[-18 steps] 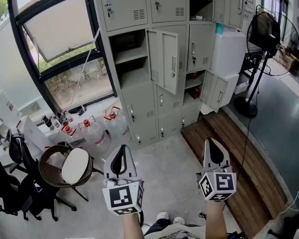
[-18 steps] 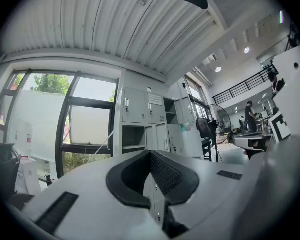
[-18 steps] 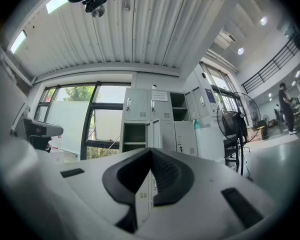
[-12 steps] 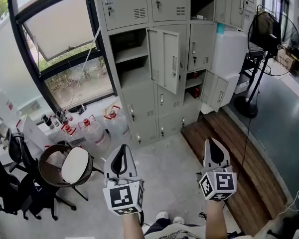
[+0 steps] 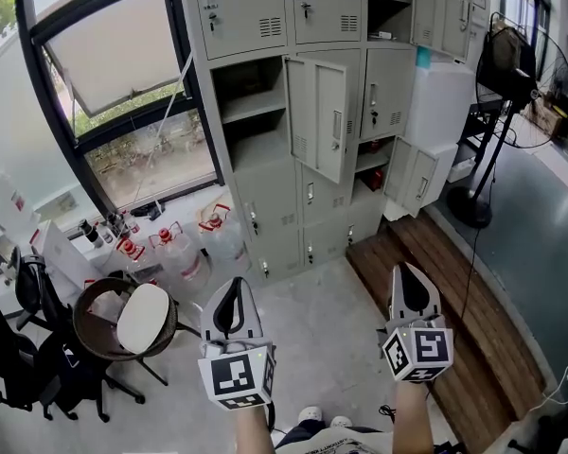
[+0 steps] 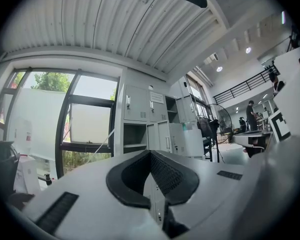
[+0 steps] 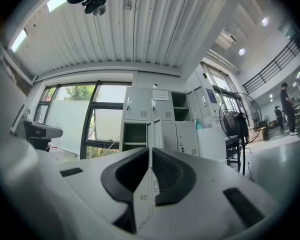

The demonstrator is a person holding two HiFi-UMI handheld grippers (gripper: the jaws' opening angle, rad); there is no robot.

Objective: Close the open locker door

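The grey locker bank (image 5: 265,17) stands ahead across the floor. In its middle row one door (image 5: 319,116) hangs wide open, hinged on its right, beside its empty shelved compartment (image 5: 249,112). A second, lower door (image 5: 414,178) at the right also hangs open. My left gripper (image 5: 232,282) and right gripper (image 5: 406,270) are held low, well short of the lockers, both shut on nothing. In the left gripper view the shut gripper (image 6: 151,154) points at the open door (image 6: 163,136). The right gripper (image 7: 150,150) lines up with the same door (image 7: 155,133).
Water jugs (image 5: 185,253) and a round stool (image 5: 142,315) stand left by the window (image 5: 114,74). Office chairs (image 5: 19,348) crowd the far left. A wooden platform (image 5: 454,310), a pedestal fan (image 5: 511,60) and a white cabinet (image 5: 443,102) lie right.
The lockers sit slightly further right in the head view. Both grippers keep their places and stay shut.
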